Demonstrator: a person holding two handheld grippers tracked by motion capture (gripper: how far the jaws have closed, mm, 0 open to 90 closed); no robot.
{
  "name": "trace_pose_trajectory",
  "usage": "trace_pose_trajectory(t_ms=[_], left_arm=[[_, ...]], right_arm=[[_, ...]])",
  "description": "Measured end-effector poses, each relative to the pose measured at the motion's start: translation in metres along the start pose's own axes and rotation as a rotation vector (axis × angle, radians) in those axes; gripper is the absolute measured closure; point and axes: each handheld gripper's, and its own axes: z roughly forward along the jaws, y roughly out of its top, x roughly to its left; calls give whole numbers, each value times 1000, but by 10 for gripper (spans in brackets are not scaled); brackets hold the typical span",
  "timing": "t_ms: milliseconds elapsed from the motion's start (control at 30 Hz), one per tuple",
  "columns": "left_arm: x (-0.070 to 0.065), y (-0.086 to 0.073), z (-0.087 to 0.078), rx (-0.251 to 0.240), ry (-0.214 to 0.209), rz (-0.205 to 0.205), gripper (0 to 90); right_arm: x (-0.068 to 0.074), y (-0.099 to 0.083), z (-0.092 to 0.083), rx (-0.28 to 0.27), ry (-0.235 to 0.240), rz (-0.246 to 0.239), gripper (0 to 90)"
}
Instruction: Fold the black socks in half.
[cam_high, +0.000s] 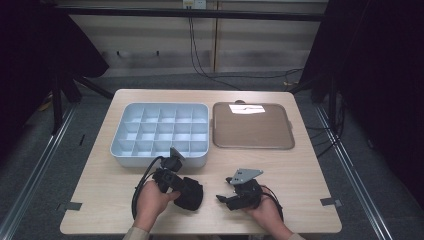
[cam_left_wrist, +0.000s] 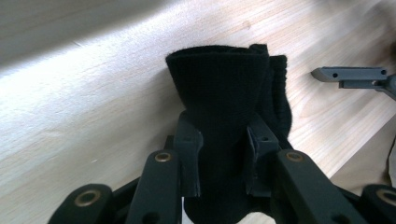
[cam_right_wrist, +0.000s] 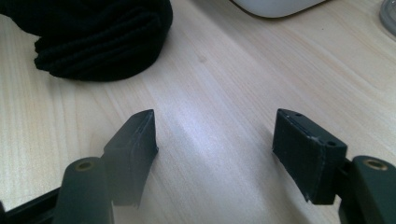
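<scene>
A folded black cloth (cam_high: 192, 194) lies on the wooden table (cam_high: 100, 190) near the front edge. My left gripper (cam_high: 179, 185) reaches it from the left and is shut on it. In the left gripper view the two jaws pinch the rolled cloth (cam_left_wrist: 219, 88) at its middle, in the left gripper (cam_left_wrist: 224, 142). My right gripper (cam_high: 223, 198) rests on the table to the right of the cloth and points toward it. It stands open (cam_right_wrist: 215, 135) over bare wood, with the cloth (cam_right_wrist: 102, 32) a short way ahead.
A white box with several compartments (cam_high: 116, 145) stands just behind the left hand. A brown tray (cam_high: 252, 145) lies beside it at the right. The right gripper's grey plate (cam_left_wrist: 355, 74) appears at the edge of the left gripper view.
</scene>
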Motion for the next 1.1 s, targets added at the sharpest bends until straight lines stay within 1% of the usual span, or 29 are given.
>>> trace_pose_trajectory(t_ms=[100, 133, 167, 200, 267, 333, 433, 667, 767, 833, 867, 1033, 1100], left_arm=[[-2, 1, -4, -2, 4, 8, 714], [-3, 2, -9, 1, 11, 12, 713], [-3, 2, -9, 1, 11, 12, 714], [-3, 3, -14, 3, 14, 19, 714], [-4, 3, -16, 7, 15, 18, 713], [-5, 4, -23, 6, 18, 25, 713], [-5, 3, -30, 6, 28, 20, 713], [-4, 2, -39, 4, 34, 22, 711], [-5, 3, -45, 6, 47, 24, 711], [-5, 3, -46, 7, 47, 27, 711], [-6, 4, -50, 8, 45, 31, 711], [-5, 6, -59, -2, 50, 26, 711], [-4, 6, -60, -1, 52, 23, 711]], right_arm=[[0, 0, 0, 3, -1, 6, 276], [0, 0, 0, 4, -5, 8, 265], [0, 0, 0, 4, -5, 8, 265], [-1, 0, 0, 5, -7, 12, 258], [-1, 0, 1, 5, -8, 12, 256], [-1, 0, 1, 5, -9, 13, 253], [-1, 0, 1, 5, -9, 13, 253], [-1, 0, 1, 6, -8, 13, 253], [-1, 0, 1, 4, -9, 14, 253], [0, 0, 1, 5, -9, 15, 253], [-1, 0, 1, 2, -10, 12, 253], [-1, 0, 1, 2, -10, 12, 253], [-1, 0, 1, 2, -10, 11, 252]])
